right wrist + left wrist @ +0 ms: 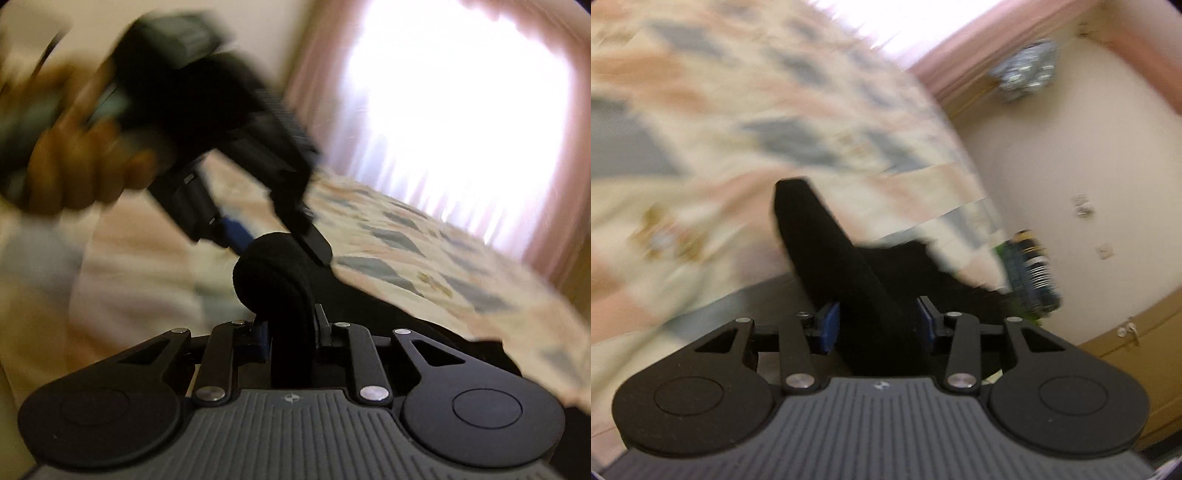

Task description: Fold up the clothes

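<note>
A black garment (842, 258) runs up between the blue pads of my left gripper (877, 325), which is shut on a thick fold of it. In the right wrist view, the same black garment (280, 280) bulges as a rolled fold between the jaws of my right gripper (291, 332), which is shut on it. The left gripper (258, 229) shows there too, held in a hand (85, 162) just beyond, its fingers at the same fold. Both views are motion-blurred.
A patterned bedspread (738, 110) in cream, pink and grey covers the bed (424, 258) under the garment. A bright window with pink curtains (461, 92) stands behind. A cream wall (1071, 166) and a wooden cabinet (1145, 350) are at the right.
</note>
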A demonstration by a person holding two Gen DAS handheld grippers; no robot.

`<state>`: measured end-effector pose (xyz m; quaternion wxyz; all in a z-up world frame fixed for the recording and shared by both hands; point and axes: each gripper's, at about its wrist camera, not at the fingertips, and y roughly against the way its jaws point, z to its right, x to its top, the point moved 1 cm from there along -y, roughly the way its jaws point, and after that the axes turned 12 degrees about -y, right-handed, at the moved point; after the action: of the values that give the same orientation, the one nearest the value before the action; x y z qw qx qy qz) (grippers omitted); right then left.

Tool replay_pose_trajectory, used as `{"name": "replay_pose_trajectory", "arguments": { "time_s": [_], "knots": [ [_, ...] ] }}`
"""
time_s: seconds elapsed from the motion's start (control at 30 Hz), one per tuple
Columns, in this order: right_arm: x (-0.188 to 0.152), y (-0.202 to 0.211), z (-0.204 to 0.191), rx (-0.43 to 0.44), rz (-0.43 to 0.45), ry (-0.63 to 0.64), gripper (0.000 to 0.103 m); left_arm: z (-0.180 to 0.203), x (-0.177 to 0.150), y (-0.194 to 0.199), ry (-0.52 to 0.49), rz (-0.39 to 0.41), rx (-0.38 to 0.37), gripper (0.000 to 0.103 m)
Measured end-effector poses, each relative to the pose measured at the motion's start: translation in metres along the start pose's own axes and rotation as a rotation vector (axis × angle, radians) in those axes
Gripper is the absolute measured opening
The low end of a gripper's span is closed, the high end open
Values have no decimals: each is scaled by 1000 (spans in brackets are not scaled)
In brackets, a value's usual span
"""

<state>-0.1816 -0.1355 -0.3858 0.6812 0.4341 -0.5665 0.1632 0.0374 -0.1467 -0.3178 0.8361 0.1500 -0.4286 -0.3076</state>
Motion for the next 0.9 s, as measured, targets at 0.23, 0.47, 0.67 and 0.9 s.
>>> {"name": "replay_pose_trajectory", "arguments": {
  "time_s": [0.23,0.47,0.67,0.9],
  "knots": [
    [42,65,142,47,157,-569,19,105,29,3,-219,157,-172,40],
    [6,131,277,-102,344,-934,19,149,-8,-100,-306,-55,-187,40],
    [-100,127,390,-155,199,-1395,23,144,-61,-178,-261,-218,-89,38],
    [-91,126,436,7,280,-1419,59,134,-63,-182,-220,-192,-58,41]
  ]
}}
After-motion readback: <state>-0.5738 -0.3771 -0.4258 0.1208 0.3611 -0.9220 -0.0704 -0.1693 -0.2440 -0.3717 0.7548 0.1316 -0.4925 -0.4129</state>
